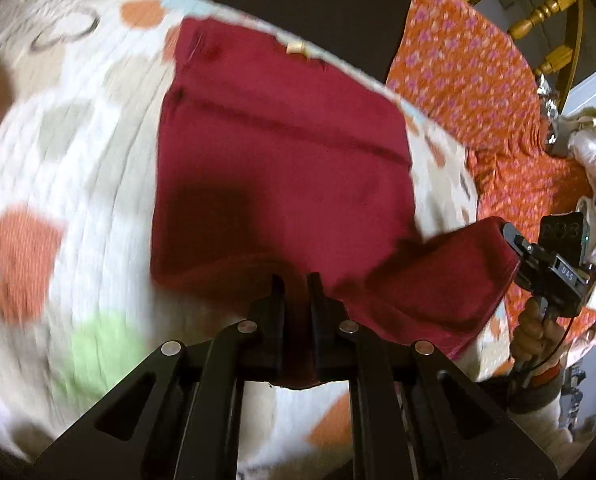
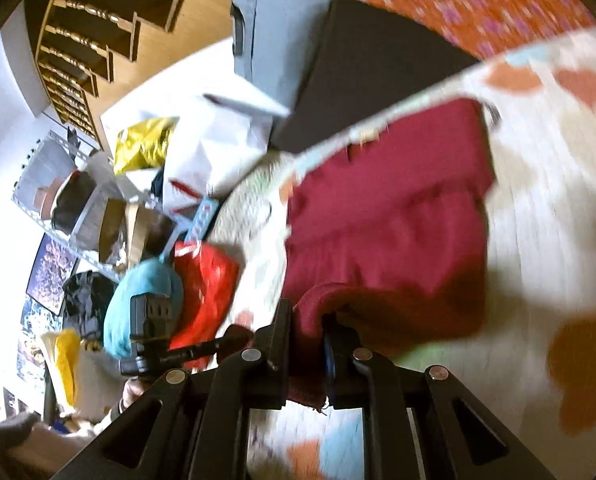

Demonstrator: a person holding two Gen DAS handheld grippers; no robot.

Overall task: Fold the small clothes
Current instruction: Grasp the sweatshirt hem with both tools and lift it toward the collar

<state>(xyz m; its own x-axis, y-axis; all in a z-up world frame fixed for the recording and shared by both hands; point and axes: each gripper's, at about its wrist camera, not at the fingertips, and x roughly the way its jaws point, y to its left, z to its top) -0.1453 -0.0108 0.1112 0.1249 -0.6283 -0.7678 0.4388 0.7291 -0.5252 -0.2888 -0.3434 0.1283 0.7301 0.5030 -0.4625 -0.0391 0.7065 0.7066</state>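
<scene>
A dark red garment lies spread on a white quilt with coloured hearts. My left gripper is shut on its near edge, with cloth running between the fingers. My right gripper is shut on another near corner of the red garment and holds it raised. The right gripper also shows at the right of the left wrist view, with the lifted corner draped from it. The left gripper shows at the lower left of the right wrist view. Both views are motion-blurred.
A black box lies beyond the garment. An orange flowered cloth covers the far right. A pale bundle of cloth sits at the right edge. Bags, a red sack and shelves crowd the side beyond the bed.
</scene>
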